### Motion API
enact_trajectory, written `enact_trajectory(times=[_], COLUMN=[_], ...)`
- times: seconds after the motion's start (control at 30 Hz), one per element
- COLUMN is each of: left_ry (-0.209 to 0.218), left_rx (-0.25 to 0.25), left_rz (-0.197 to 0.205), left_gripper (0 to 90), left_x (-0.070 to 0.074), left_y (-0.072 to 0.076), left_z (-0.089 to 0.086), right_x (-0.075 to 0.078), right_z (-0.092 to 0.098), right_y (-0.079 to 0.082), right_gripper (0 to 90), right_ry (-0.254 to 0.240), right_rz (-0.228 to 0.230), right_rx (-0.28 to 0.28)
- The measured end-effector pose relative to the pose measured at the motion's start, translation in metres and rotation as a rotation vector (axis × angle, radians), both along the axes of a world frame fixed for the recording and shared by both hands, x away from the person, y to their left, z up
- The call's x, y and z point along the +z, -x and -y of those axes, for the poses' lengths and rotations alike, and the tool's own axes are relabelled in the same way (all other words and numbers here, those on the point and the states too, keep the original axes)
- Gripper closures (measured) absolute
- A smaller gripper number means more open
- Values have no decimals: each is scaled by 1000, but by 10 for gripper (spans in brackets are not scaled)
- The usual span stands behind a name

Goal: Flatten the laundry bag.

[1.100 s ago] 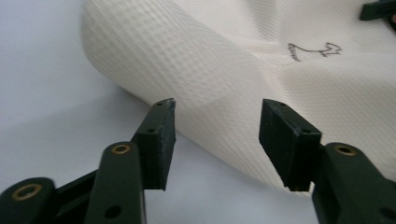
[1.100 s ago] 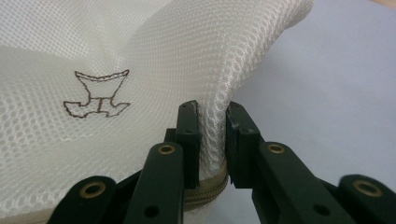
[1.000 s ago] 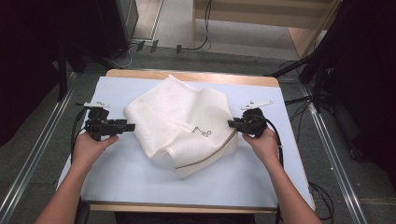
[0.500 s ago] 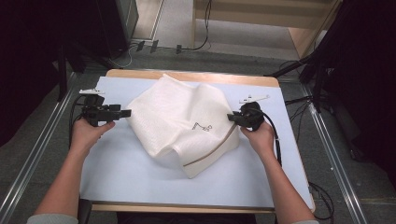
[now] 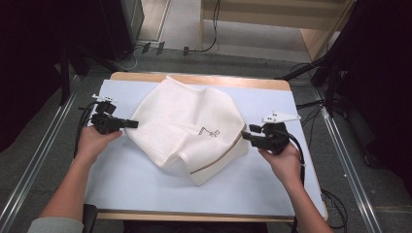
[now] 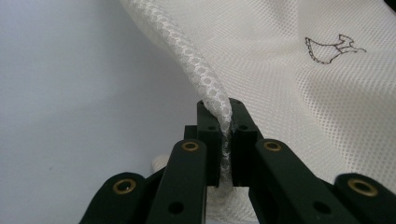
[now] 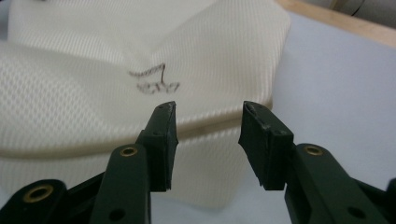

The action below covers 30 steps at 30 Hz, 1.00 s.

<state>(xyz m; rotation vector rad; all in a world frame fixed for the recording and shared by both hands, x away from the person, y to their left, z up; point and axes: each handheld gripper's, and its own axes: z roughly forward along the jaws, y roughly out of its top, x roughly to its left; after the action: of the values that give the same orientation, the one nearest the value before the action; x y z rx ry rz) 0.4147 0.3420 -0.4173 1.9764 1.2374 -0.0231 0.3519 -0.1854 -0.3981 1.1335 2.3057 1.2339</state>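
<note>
high view: white mesh bag (image 5: 187, 127) mid-frame on table (image 5: 121, 184) | left gripper view: left gripper (image 6: 223, 140) jaws just closed, clamping bag's edge at centre | right gripper view: right gripper (image 7: 208, 140) jaws just opening, nothing gripped, bag behind them

The mesh bag (image 6: 299, 93) runs off the top and right edges of the left gripper view, so its full outline isn't there. Where the left tool (image 6: 225, 140) pinches the bag's rolled edge, the mesh inside the bite is covered by the black pads. The little dark drawing (image 7: 152, 81) on the bag is blurry in the right gripper view, can't read it. The table (image 5: 145, 189) under the bag is covered.
</note>
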Motion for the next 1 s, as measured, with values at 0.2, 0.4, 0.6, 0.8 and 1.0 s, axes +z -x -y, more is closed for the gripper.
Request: enact_trajectory(times=[0.2, 0.4, 0.6, 0.8, 1.0], left_ry=[8, 11, 23, 0, 1], left_rx=[52, 100, 139, 164, 173], left_rz=[20, 40, 29, 32, 28], left_gripper=[874, 873, 872, 871, 870], left_x=[4, 6, 3, 3, 3], left_y=[10, 15, 18, 22, 26], left_z=[-14, -28, -41, -48, -53], right_x=[-20, -33, -50, -62, -75], right_z=[6, -2, -18, -33, -48], right_y=[21, 13, 2, -12, -25], right_gripper=[637, 630, 581, 493, 482], right_ry=[-13, -22, 12, 35, 46], right_rz=[-49, -75, -91, -76, -95], right_rx=[11, 15, 15, -5, -13])
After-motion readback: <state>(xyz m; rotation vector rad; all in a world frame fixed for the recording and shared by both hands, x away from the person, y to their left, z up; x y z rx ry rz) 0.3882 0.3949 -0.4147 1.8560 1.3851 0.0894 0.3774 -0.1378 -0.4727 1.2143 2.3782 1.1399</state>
